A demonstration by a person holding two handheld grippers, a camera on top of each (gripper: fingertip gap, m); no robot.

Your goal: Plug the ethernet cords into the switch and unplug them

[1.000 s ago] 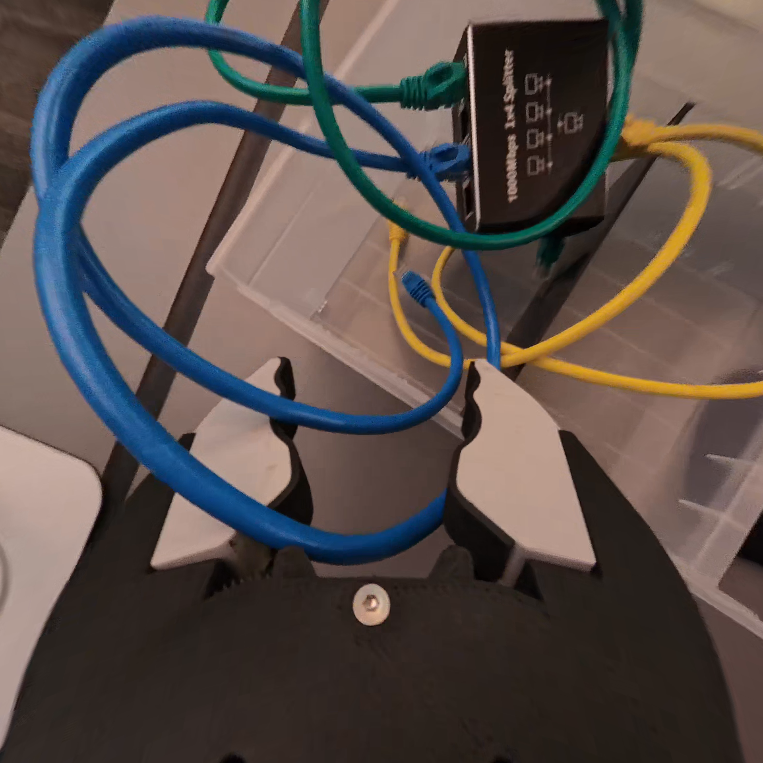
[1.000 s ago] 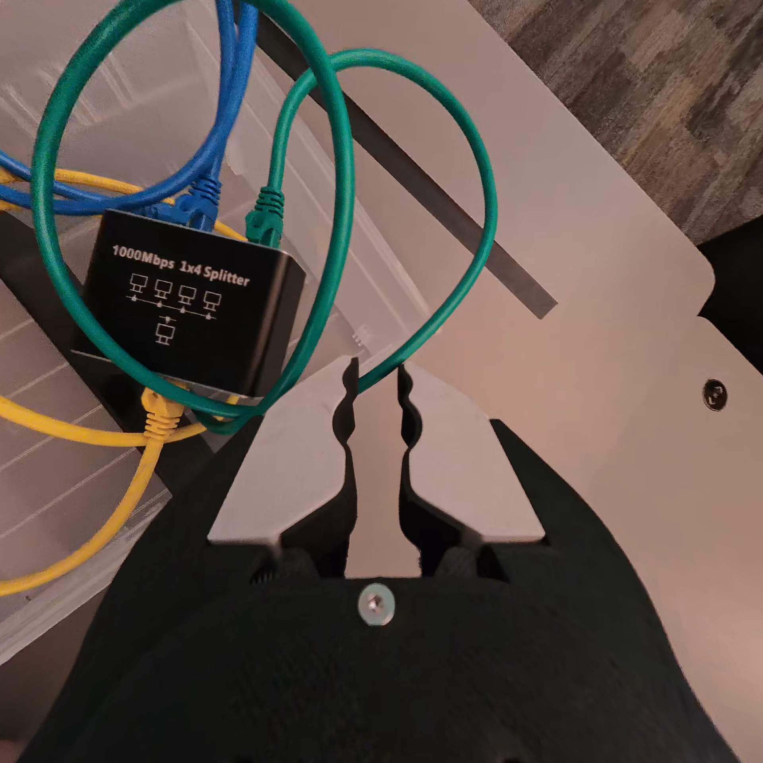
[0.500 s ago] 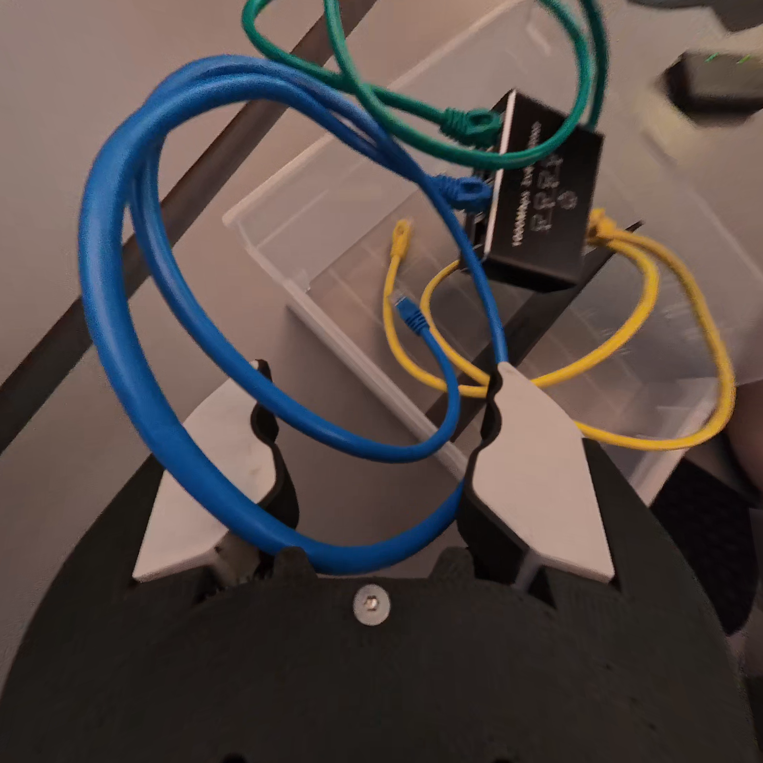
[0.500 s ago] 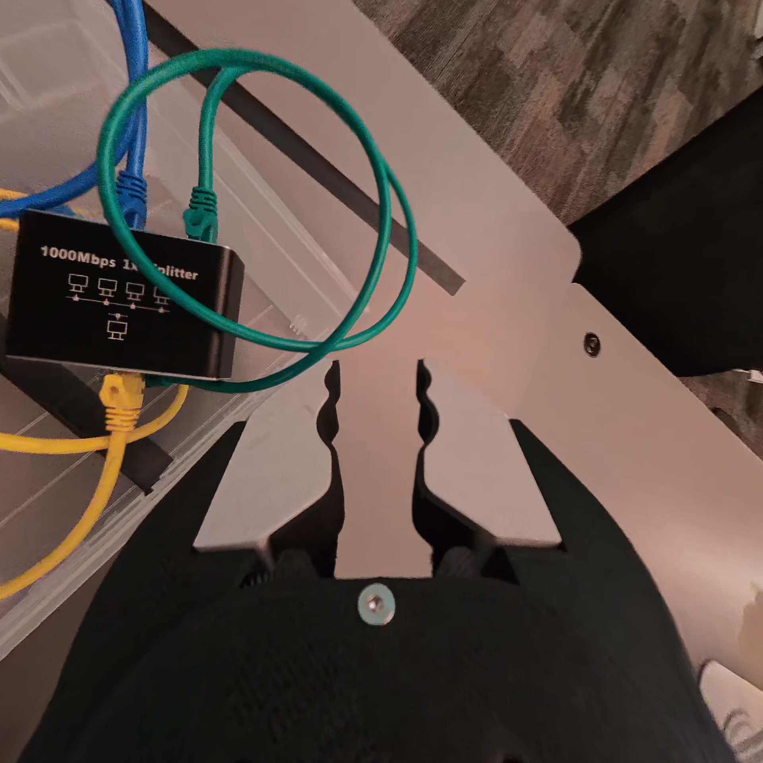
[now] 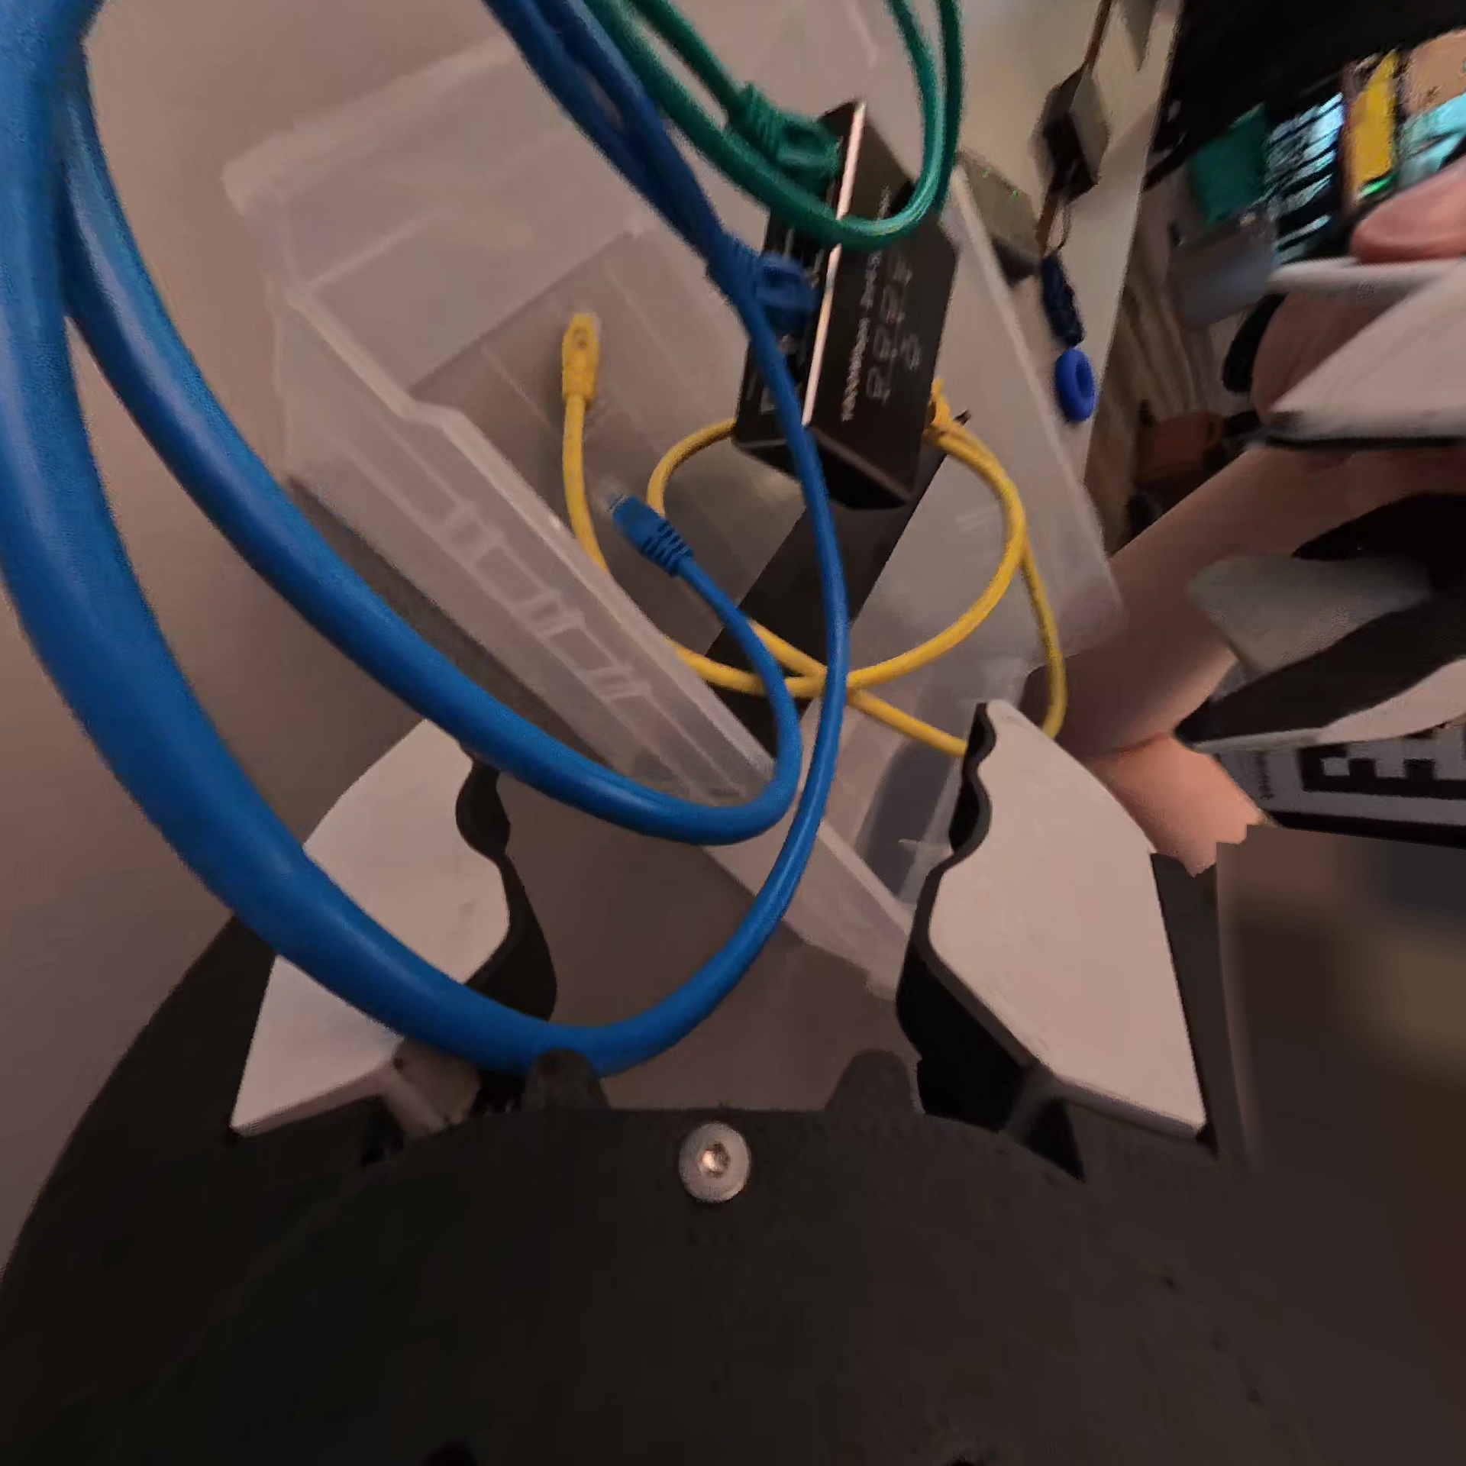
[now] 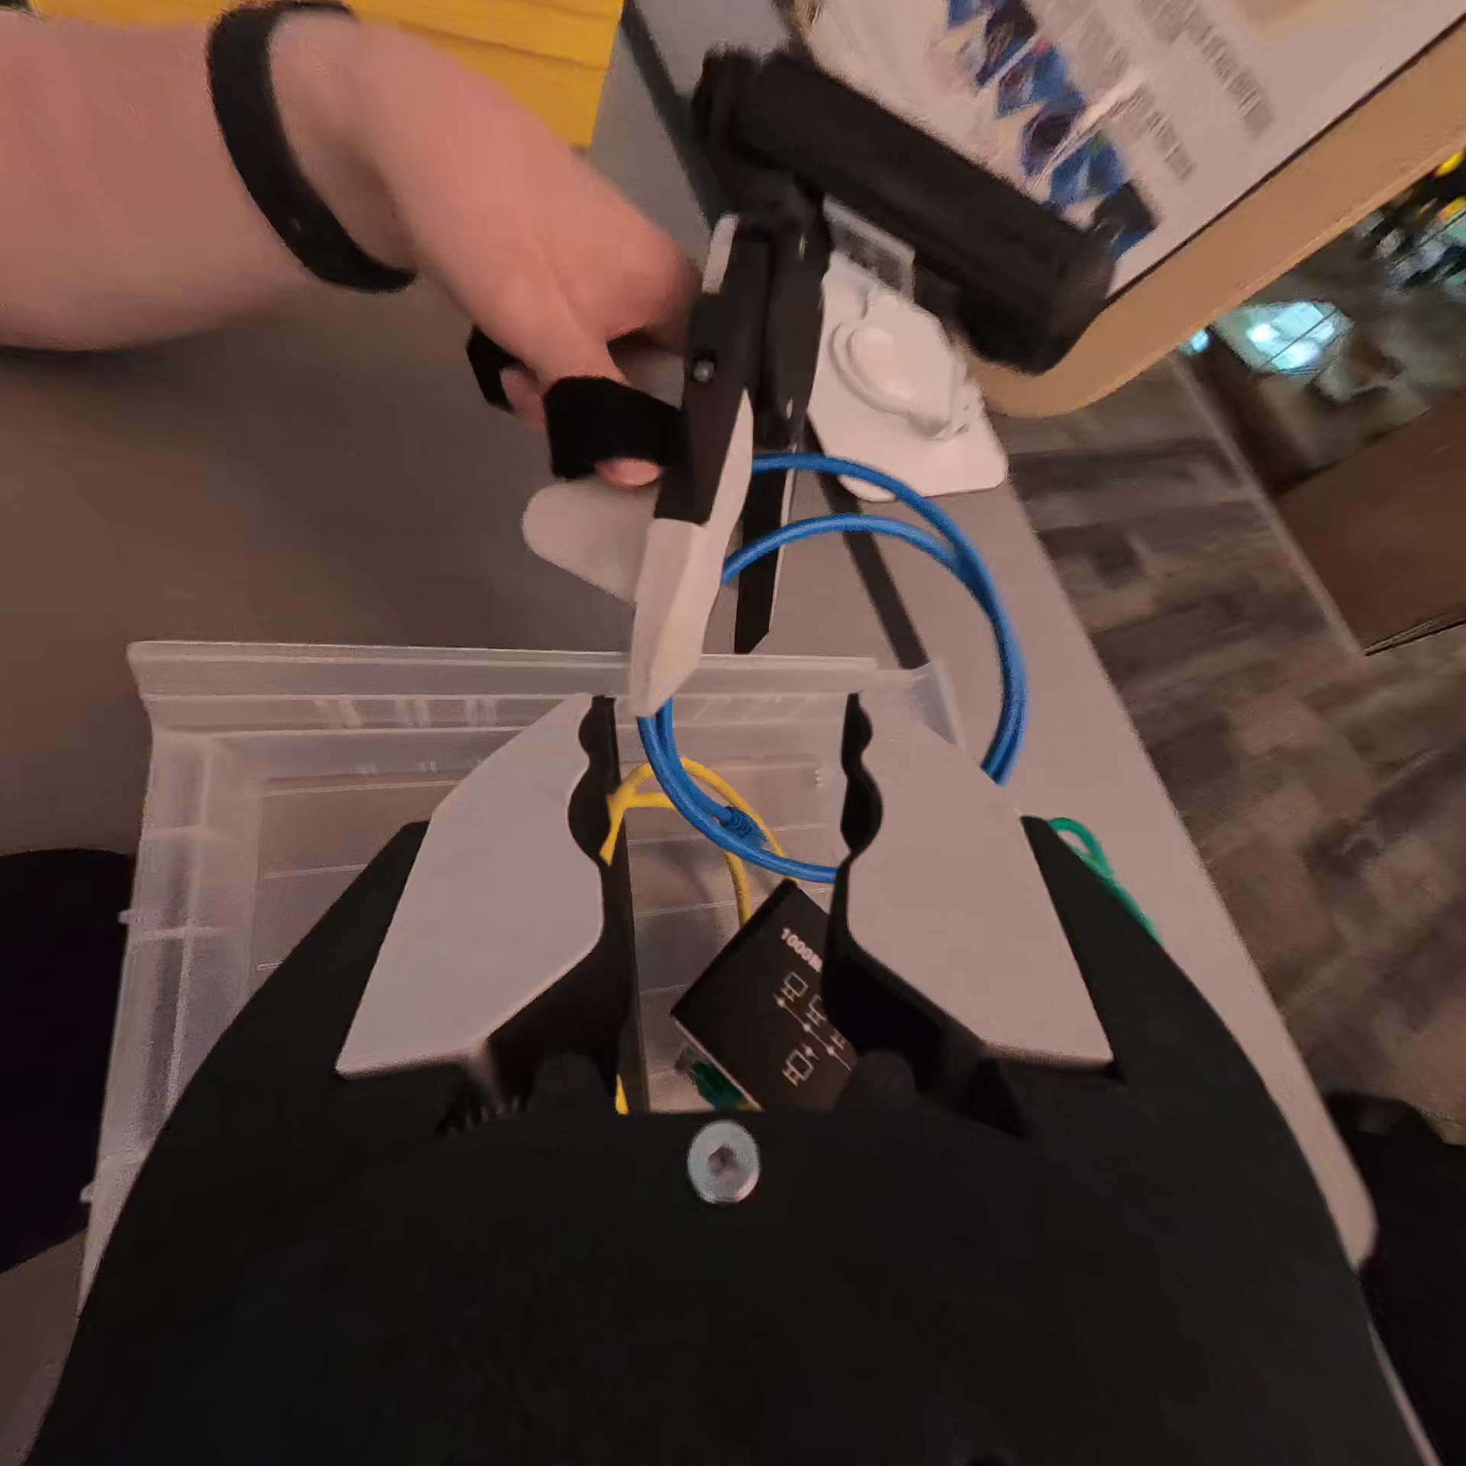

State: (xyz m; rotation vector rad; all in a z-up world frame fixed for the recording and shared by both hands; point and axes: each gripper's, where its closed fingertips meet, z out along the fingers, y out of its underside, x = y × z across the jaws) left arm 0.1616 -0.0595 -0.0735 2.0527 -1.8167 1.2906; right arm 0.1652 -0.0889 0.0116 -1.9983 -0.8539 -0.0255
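The black switch [image 5: 865, 341] lies in a clear plastic bin [image 5: 444, 444]. A green cord [image 5: 781, 139] and a blue cord [image 5: 773, 282] are plugged into one side, a yellow cord [image 5: 940, 412] into the other. A loose blue plug [image 5: 642, 527] and a loose yellow plug [image 5: 579, 357] lie in the bin. My left gripper [image 5: 730, 761] is open, and a loop of the blue cord drapes between its fingers. My right gripper [image 6: 722, 714] is open above the switch [image 6: 777, 1023], which shows between its fingers. It faces the left gripper [image 6: 702, 670].
A hand with a black wristband [image 6: 492, 222] holds the left gripper. The bin's far rim [image 6: 397, 666] sits on a grey table. A white object [image 6: 896, 397] stands behind it. The table edge and floor [image 6: 1229, 635] are to the right. The right gripper and hand show at the left wrist view's right edge [image 5: 1309, 635].
The right gripper has opened wider and swung over the bin and switch to face the left gripper. The left gripper has tilted up, the blue loop still between its open fingers.
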